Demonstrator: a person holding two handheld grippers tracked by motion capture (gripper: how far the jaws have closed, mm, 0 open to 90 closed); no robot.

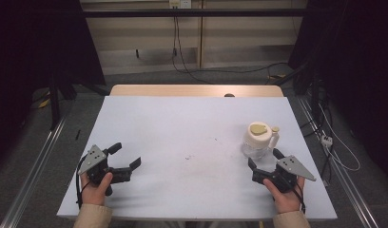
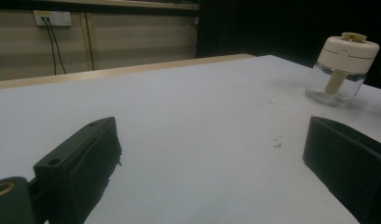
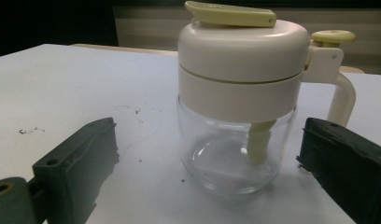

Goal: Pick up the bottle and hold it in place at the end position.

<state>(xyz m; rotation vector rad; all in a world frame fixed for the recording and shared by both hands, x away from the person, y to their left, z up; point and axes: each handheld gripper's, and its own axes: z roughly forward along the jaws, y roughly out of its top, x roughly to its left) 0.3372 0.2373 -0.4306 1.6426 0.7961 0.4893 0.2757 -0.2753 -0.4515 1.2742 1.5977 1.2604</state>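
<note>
Two black grippers sit low over a pale, matte table (image 1: 192, 128), one in each of the person's hands. Ahead of the right gripper (image 1: 264, 160) stands a small jar (image 1: 257, 142) on the right half of the table, toward the near edge. Its lower body is clear, rounded glass; its upper part is a thick, smooth cream plastic lid, round and flat-topped, with a yellowish flap on top, a curved cream handle at one side and a pale tube hanging down inside the glass. In the right gripper view the jar (image 3: 240, 102) stands upright just beyond the jaw tips, centred on the gap; the blocky, dull dark pads (image 3: 86, 158) stand wide apart on either side and touch nothing. The left gripper (image 1: 126, 159) rests at the near left of the table, well apart from the jar, its jaws also spread with only bare table between them. Faint dark specks (image 1: 187, 156) mark the table surface near its middle.
</note>
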